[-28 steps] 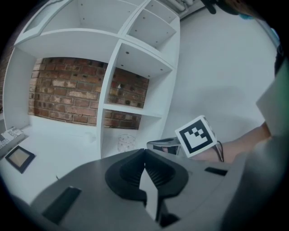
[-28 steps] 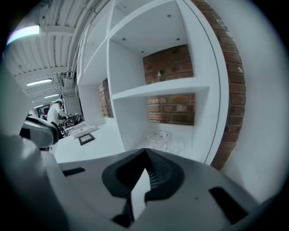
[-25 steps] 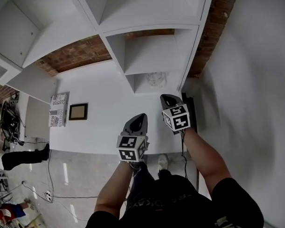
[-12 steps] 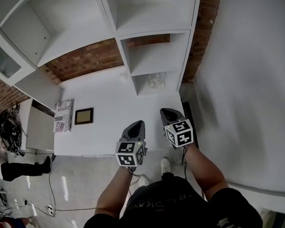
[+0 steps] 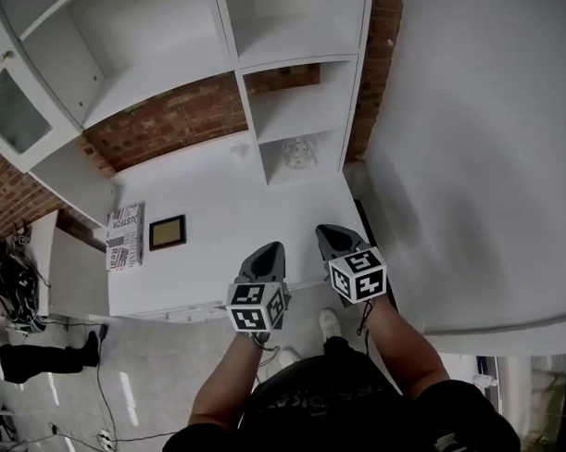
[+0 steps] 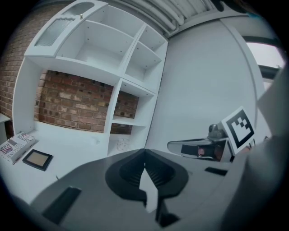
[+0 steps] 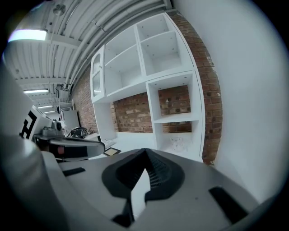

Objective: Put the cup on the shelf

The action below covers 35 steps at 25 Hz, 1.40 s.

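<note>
1. A white counter (image 5: 219,260) ran across in front of me, with gray floor (image 5: 149,364) below its near edge.
2. A dark-framed picture (image 5: 166,232) lay flat on the counter, to my left.
3. A printed magazine (image 5: 123,236) lay just beside it, farther left, not touching.
4. A red brick wall (image 5: 168,122) showed behind the counter.
5. A plain white wall (image 5: 466,149) filled my right side.
6. A thin cable (image 5: 100,384) trailed over the floor, and someone's dark trouser leg (image 5: 42,360) reached in from the left edge.

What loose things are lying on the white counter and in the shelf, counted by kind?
Cup: 1
Frame: 1
Magazine: 1
Total: 3
</note>
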Motion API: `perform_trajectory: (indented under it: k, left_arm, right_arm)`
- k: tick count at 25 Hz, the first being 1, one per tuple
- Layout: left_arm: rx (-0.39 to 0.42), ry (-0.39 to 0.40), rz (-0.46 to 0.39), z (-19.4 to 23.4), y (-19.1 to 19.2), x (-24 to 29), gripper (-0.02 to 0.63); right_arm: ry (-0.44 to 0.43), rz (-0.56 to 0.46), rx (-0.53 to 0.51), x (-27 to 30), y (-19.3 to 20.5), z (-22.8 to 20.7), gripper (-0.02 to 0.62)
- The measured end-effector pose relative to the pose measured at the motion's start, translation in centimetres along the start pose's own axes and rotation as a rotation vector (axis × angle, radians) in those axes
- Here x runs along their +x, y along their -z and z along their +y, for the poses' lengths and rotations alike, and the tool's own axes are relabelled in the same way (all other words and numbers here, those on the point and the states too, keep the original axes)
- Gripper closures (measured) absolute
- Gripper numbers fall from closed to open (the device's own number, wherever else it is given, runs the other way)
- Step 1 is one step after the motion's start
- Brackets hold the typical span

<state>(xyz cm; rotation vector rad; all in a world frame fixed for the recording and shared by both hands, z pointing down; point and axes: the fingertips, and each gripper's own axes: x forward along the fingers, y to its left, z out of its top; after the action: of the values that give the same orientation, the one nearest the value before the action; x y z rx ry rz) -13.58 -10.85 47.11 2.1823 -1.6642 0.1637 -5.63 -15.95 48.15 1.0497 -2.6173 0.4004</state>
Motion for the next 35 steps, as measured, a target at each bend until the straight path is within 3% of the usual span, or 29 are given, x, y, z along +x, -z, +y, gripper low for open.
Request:
perform_trajectory:
  k: [11,35]
  left_arm:
    - [0.014,0.024,0.013,-0.2,1.3,-3.0,0.601]
    - [0.026,0.037,-0.009,-1.2,1.4,-4.3,0.601]
  right_arm:
    - [0.052,-0.012,0.03,-3.6,1.3,2.0,0.595]
    - [0.063,-0.016,0.013,-5.3,1.9,3.0,0.595]
